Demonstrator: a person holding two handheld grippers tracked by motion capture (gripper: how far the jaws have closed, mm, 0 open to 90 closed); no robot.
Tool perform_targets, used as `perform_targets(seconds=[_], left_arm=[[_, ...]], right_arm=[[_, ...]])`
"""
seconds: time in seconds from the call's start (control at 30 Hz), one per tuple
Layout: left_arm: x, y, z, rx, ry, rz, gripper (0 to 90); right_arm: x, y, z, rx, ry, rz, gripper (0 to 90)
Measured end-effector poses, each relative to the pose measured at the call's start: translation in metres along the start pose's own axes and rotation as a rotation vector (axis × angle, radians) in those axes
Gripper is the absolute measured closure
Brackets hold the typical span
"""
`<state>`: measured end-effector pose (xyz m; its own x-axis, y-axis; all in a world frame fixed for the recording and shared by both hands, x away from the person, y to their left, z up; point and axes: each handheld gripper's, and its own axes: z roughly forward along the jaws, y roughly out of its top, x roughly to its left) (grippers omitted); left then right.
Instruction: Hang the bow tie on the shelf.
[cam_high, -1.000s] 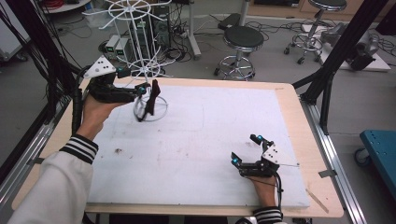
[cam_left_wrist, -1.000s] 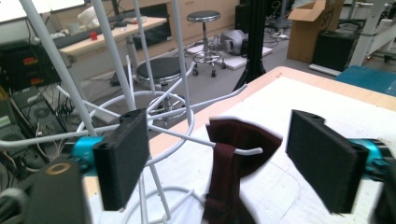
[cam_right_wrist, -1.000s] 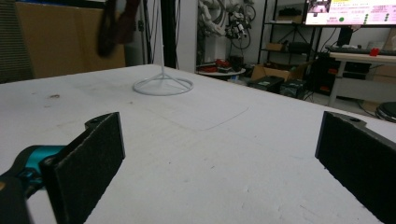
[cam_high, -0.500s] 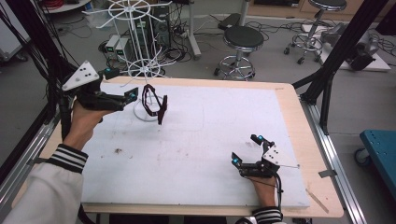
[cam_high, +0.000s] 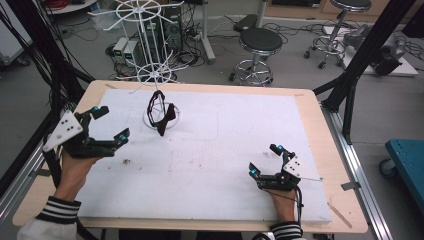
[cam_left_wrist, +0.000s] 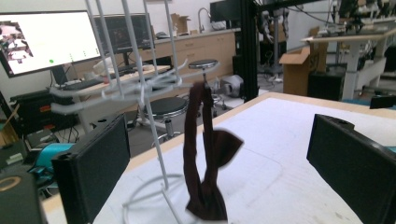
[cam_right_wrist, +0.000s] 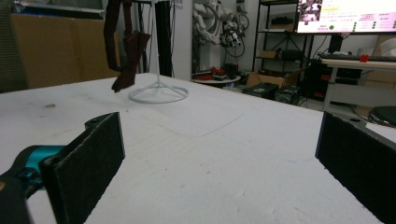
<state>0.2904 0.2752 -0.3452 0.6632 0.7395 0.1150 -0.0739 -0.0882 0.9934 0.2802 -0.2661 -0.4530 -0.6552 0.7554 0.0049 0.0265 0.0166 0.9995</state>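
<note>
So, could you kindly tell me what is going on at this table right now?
A person works with a claw in each hand. A dark bow tie hangs on the white wire rack at the table's far left. The left claw is apart from it, jaws just opened wide with nothing between them. The right claw rests open on the white table near the front edge, holding nothing.

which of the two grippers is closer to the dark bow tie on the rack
The left gripper: it sits just left of the bow tie hanging on the white rack; the right gripper rests far across the table.
</note>
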Motion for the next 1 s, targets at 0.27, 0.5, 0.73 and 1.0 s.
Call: perform_targets(seconds=[0.27, 0.5, 0.73, 1.0], left_arm=[[-0.011, -0.050, -0.011, 0.026, -0.001, -0.028, 6.4], [-0.017, -0.081, -0.017, 0.009, 0.023, -0.070, 6.4], [-0.019, -0.095, -0.021, -0.008, 0.051, -0.071, 6.4], [-0.017, -0.106, -0.021, -0.003, 0.057, -0.088, 6.4]], right_arm=[[0.000, 0.000, -0.001, -0.006, -0.009, 0.009, 0.6], [0.000, 0.000, -0.002, -0.010, -0.008, 0.010, 0.6], [0.001, 0.000, -0.002, -0.010, -0.008, 0.009, 0.6], [0.001, 0.000, -0.002, -0.010, -0.008, 0.009, 0.6]])
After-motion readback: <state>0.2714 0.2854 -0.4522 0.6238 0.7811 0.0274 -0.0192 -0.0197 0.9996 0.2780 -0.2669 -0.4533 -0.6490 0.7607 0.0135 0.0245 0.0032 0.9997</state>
